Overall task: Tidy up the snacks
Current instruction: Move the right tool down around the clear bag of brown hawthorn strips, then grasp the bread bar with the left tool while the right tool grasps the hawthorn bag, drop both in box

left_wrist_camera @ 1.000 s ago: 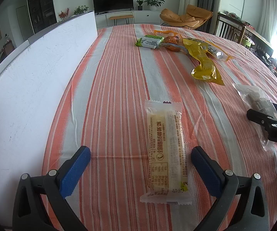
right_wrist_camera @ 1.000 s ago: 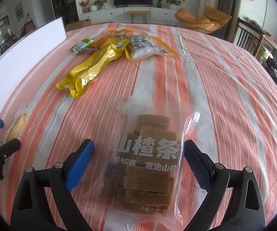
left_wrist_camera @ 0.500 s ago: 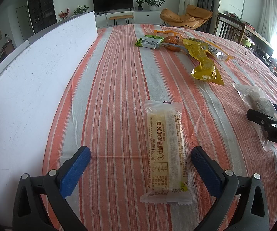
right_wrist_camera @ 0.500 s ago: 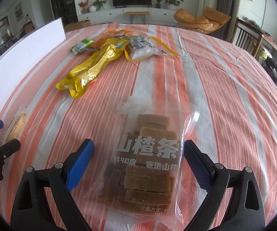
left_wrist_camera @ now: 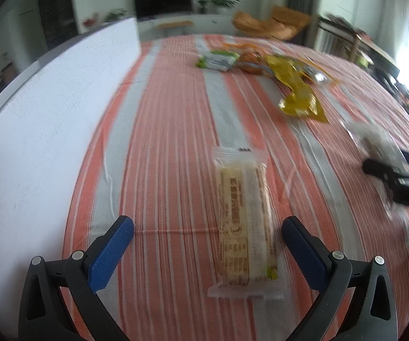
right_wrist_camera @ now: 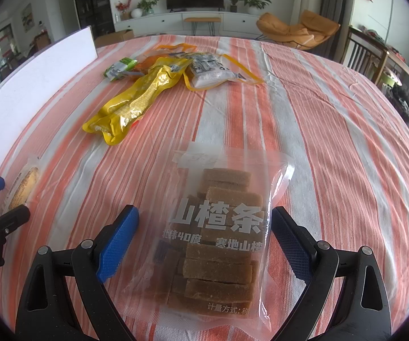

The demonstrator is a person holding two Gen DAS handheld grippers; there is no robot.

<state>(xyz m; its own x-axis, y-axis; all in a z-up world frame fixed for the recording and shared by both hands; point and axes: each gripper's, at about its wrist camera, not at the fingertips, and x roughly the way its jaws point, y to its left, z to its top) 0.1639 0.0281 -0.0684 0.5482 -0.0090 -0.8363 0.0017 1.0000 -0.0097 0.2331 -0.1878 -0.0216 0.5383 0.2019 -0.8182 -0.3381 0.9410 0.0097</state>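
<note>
Two hand-held grippers hover low over a table covered in an orange, white and grey striped tablecloth [right_wrist_camera: 332, 142]. The left gripper [left_wrist_camera: 208, 240] is spread wide, with a long pale-yellow wafer bar in a clear wrapper [left_wrist_camera: 244, 221] lying flat between its blue-padded fingers, nearer the right one and touching neither. The right gripper [right_wrist_camera: 205, 234] is also spread wide, straddling a clear plastic bag of brown hawthorn strips with white Chinese lettering [right_wrist_camera: 221, 227]; its right finger appears to be just at the bag's edge.

The organizing looks barely begun: nothing is gripped, and a loose pile sits well beyond both grippers, including a crumpled yellow foil packet [right_wrist_camera: 136, 99], a small green-and-white packet [right_wrist_camera: 119, 68] and a white pouch with orange trim [right_wrist_camera: 213, 71].

The left wrist view is blurred but shows a tall white board [left_wrist_camera: 48, 130] running along the table's left side at close range. The right wrist view is sharp, so the bag's print and the pile's separate packets can be made out.
</note>
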